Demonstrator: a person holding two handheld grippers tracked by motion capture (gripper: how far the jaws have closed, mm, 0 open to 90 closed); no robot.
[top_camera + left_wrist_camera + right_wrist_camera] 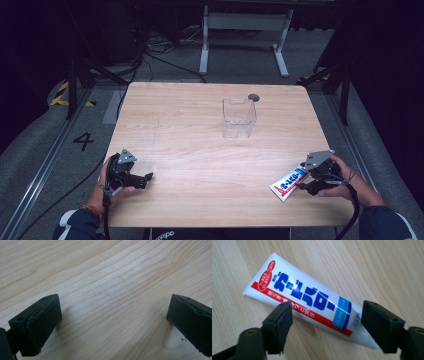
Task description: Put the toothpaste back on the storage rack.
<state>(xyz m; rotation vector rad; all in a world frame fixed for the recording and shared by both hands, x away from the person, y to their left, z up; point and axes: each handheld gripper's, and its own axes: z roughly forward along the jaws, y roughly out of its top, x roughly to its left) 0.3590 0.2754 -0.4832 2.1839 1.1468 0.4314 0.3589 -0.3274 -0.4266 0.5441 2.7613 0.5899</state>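
Lying flat on the light wooden desk (pixel 200 150), near its front right corner, is a toothpaste tube (pixel 289 183) — white, with blue lettering and a red band along one long edge. In the high view its crimped flat end points toward the desk's front edge and its other end runs up under the right gripper (pixel 306 186).

Right gripper: held in the person's right hand (pixel 345 180), grey three-cornered plate on top. In the right gripper view the toothpaste tube (pixel 307 305) lies slantwise beyond the two black jaws; one jaw tip overlaps the red band and the other covers the tube's narrower end. The jaws stand fairly wide, and the tube rests on the wood rather than hanging between them. Whether a pad actually touches the tube I cannot tell.

Left gripper (pixel 145 179): held in the left hand (pixel 112 180) at the front left of the desk, well apart from the tube. In the left gripper view its jaws stand wide apart with bare wood grain (pixel 107 290) between them — nothing held.

A clear plastic container (pixel 239 117) stands upright toward the far middle of the desk, apart from both grippers. A small dark round spot (pixel 253 97) sits just behind it on the desk.
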